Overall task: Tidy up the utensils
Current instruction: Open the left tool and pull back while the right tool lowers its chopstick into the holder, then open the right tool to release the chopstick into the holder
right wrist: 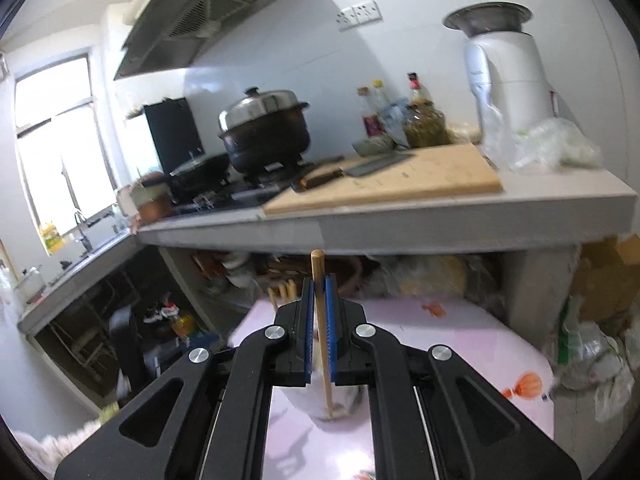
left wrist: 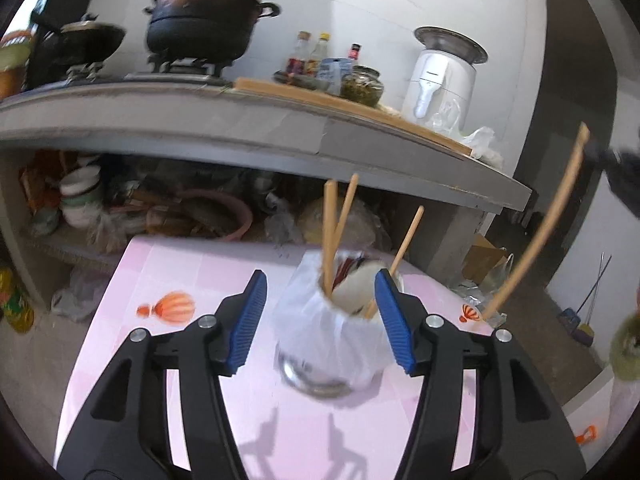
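A metal utensil holder (left wrist: 328, 344) wrapped in a white plastic bag stands on the pink table (left wrist: 168, 272). Three wooden chopsticks (left wrist: 330, 232) stick out of it. My left gripper (left wrist: 320, 316) is open, its blue pads on either side of the holder, not touching. My right gripper (right wrist: 319, 320) is shut on one wooden chopstick (right wrist: 320, 320) and holds it upright above the holder (right wrist: 324, 400). That chopstick (left wrist: 540, 232) also shows in the left wrist view at the right, tilted, with the right gripper dark and blurred at its top.
A grey counter (left wrist: 240, 120) behind the table carries a black pot (left wrist: 204, 24), a cutting board (right wrist: 392, 180), bottles and a white appliance (left wrist: 440, 80). Bowls and bags fill the shelf under it. Boxes and bags lie on the floor at the right.
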`<state>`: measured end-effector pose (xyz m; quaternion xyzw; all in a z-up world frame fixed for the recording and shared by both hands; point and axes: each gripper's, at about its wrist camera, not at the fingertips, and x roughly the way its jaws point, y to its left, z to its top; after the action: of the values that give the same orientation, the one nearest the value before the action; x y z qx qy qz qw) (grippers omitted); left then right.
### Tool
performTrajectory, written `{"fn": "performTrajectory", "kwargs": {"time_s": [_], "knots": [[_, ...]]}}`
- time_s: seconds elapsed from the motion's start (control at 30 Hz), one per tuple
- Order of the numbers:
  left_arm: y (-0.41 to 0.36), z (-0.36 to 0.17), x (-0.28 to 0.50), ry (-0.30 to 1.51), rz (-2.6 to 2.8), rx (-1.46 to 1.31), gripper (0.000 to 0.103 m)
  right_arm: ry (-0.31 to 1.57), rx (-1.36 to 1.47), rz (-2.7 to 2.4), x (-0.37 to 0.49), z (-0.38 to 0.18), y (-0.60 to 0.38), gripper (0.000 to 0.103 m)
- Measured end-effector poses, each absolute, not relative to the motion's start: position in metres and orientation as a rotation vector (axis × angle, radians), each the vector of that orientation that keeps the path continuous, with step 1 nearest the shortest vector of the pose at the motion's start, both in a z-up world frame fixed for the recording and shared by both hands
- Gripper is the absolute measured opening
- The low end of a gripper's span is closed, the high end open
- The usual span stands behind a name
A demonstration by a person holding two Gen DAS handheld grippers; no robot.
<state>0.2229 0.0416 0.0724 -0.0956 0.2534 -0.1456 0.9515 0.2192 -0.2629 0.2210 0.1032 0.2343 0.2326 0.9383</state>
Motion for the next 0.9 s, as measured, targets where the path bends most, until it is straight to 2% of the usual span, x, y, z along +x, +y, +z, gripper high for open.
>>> {"fn": "performTrajectory", "kwargs": {"time_s": [0.2,0.37,0.9], "knots": [[0.065,0.046,0.182,0.561,-0.277,-0.246,0.061,0.478,0.232,0.533,0.259,0.243,-0.232,0.006],[0.077,0.026,0.157,0.599,-0.256,-0.262,0.064,0.495,0.201,0.542,0.289,0.24,-0.199,0.006],[0.084,0.016,0.142,0.598,-0.276,-0.212,0.067,0.675,0.079,0.507,0.328,0.141,-0.146,0.006]]}}
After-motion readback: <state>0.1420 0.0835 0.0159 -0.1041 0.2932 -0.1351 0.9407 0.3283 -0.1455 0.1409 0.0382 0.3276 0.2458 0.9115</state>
